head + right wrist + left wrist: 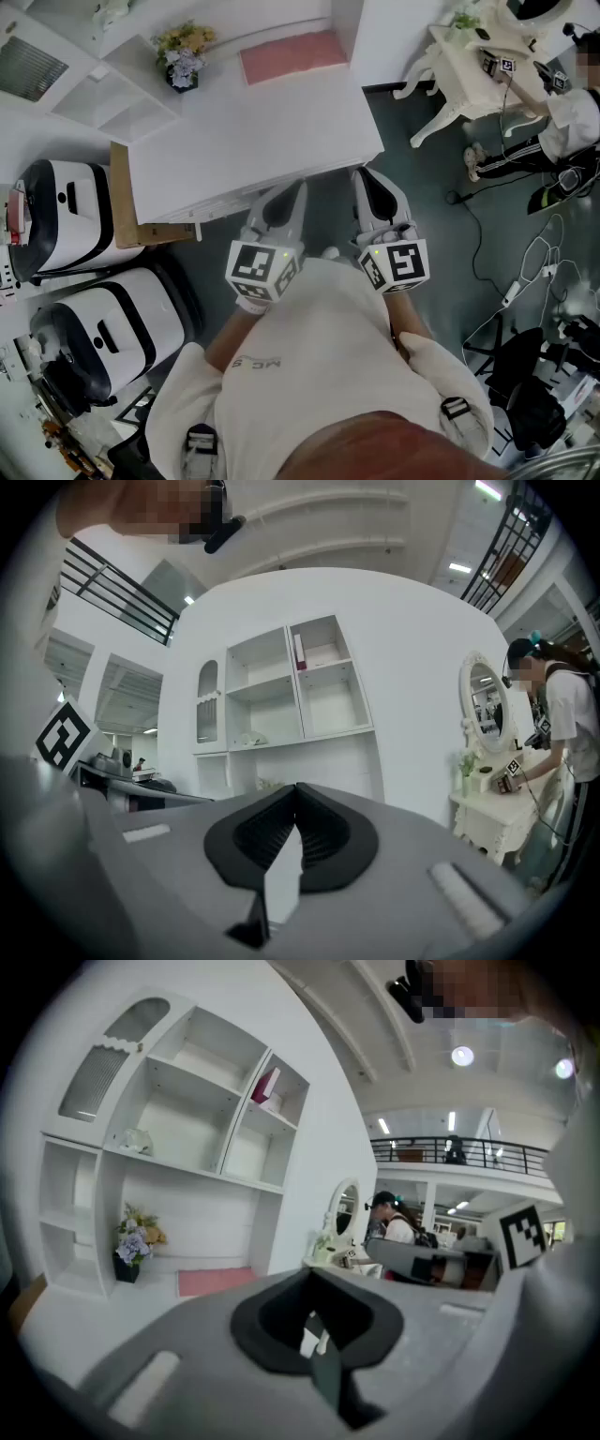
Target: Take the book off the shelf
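Note:
A thin red book stands upright in the top right compartment of the white shelf unit. In the right gripper view the same book shows far ahead, high in the shelf. My left gripper and right gripper are held side by side close to my body, at the near edge of the white desk. Both are far from the book. The left gripper's jaws are together with nothing in them. The right gripper's jaws are also together and empty.
A flower vase and a pink mat lie on the desk below the shelf. A white dressing table with a person beside it stands at the right. White machines sit at the left, cables on the floor.

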